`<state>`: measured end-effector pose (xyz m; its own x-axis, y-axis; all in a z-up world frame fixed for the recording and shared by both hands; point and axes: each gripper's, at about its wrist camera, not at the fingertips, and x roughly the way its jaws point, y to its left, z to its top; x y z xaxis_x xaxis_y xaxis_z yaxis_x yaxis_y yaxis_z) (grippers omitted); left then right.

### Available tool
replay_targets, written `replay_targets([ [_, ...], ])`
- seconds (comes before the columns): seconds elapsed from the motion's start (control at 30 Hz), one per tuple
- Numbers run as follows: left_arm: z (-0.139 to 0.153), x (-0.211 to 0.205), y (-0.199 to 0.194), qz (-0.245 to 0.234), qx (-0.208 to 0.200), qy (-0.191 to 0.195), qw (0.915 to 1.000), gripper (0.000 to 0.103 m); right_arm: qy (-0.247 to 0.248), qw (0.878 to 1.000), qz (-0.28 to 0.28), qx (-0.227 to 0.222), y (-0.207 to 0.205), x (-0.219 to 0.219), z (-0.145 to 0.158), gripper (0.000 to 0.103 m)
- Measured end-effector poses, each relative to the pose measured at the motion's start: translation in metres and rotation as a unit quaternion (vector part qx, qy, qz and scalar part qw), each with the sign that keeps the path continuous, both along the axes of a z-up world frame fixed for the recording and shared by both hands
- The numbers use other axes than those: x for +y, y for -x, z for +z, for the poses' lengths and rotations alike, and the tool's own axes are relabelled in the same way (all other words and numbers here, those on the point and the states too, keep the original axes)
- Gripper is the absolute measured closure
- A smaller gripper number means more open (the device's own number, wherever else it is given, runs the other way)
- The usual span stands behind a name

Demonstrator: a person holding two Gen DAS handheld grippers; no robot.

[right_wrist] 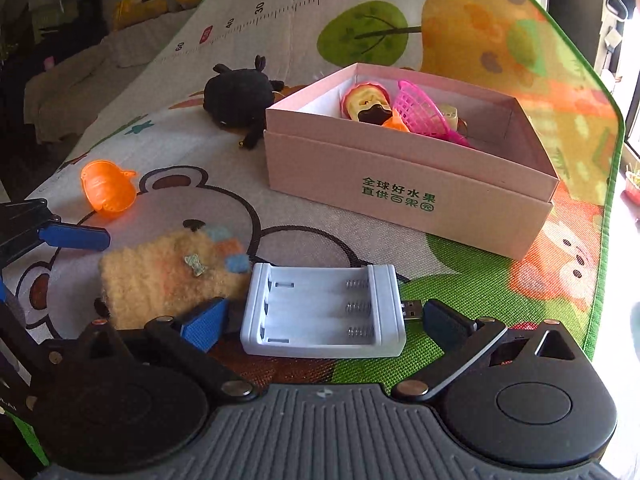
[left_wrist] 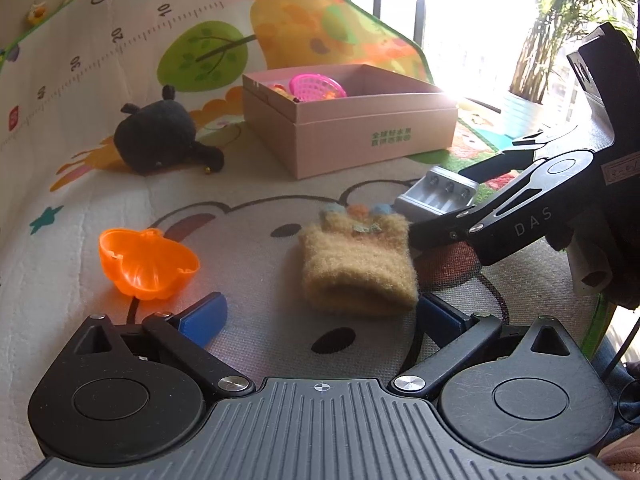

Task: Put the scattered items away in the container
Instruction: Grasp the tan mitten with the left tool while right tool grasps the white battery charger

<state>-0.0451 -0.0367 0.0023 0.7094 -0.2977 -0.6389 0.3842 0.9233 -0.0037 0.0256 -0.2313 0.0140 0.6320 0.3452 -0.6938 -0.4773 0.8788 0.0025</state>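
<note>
On the play mat [left_wrist: 120, 60], going left to right through your left wrist view: the black plush toy [left_wrist: 156, 140] lies at far left, the orange plastic shell [left_wrist: 146, 264] nearer you with its hollow side up, then the fuzzy tan pouch [left_wrist: 356, 264] at centre, and the pink box [left_wrist: 352, 136] behind it. Your left gripper [left_wrist: 320, 316] stands spread wide; the pouch's near edge lies in the gap, and the blue pads do not press on it. At right your right gripper [left_wrist: 440, 232] comes in over the grey battery holder [left_wrist: 440, 196], which this view shows only in part.

From your right wrist view, left to right: one blue finger [right_wrist: 76, 238] of the left gripper shows at the left edge, just above the pouch [right_wrist: 168, 280]. The orange shell [right_wrist: 108, 192] sits beyond it with its ribbed outer side towards this camera. The plush toy [right_wrist: 240, 98] lies just beside the box's far left corner.

Your right gripper [right_wrist: 324, 322] is also spread, with the battery holder [right_wrist: 324, 312] lying between its fingers; its three empty slots and the USB plug on its right side are seen only here. Whether the pads touch the holder you cannot tell from this angle.

Only this view looks down into the pink box [right_wrist: 400, 184]: a pink basket [right_wrist: 420, 112], a toy fruit half [right_wrist: 364, 100] and other small pieces already lie inside. The left view shows little more than the basket's rim above the wall.
</note>
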Motion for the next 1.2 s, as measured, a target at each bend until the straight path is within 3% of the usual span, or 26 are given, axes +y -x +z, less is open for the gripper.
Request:
replay_targets([
  [0.07, 0.000, 0.000, 0.000, 0.000, 0.000, 0.000, 1.0000, 0.000, -0.002, 1.000, -0.002, -0.005, 0.003, -0.002, 0.001, 0.012],
  [0.43, 0.001, -0.003, -0.003, 0.008, 0.011, -0.006, 0.9999, 0.000, -0.011, 0.997, -0.077, -0.027, 0.057, -0.040, -0.001, 0.012],
  [0.8, 0.003, -0.009, -0.007, 0.027, 0.023, -0.010, 0.9993, 0.000, -0.011, 0.994, -0.096, -0.048, 0.079, -0.050, -0.004, 0.011],
  [0.9, 0.008, -0.017, -0.006, -0.004, 0.025, -0.003, 0.9997, 0.000, -0.012, 0.993, -0.100, -0.055, 0.082, -0.051, -0.006, 0.009],
  [1.0, 0.011, -0.031, -0.005, -0.023, 0.002, -0.023, 0.9995, 0.000, -0.013, 0.993, -0.103, -0.056, 0.083, -0.053, -0.007, 0.007],
  [1.13, 0.012, -0.041, -0.012, -0.022, -0.011, -0.035, 0.9991, 0.001, -0.015, 0.993, -0.104, -0.059, 0.086, -0.054, -0.008, 0.006],
  [1.17, 0.013, -0.041, -0.015, -0.018, -0.010, -0.032, 0.9993, 0.006, -0.015, 0.993, -0.105, -0.060, 0.086, -0.054, -0.008, 0.006],
  [1.2, 0.013, -0.041, -0.017, -0.015, -0.008, -0.029, 0.9994, 0.024, -0.015, 0.993, -0.105, -0.060, 0.086, -0.055, -0.008, 0.006],
])
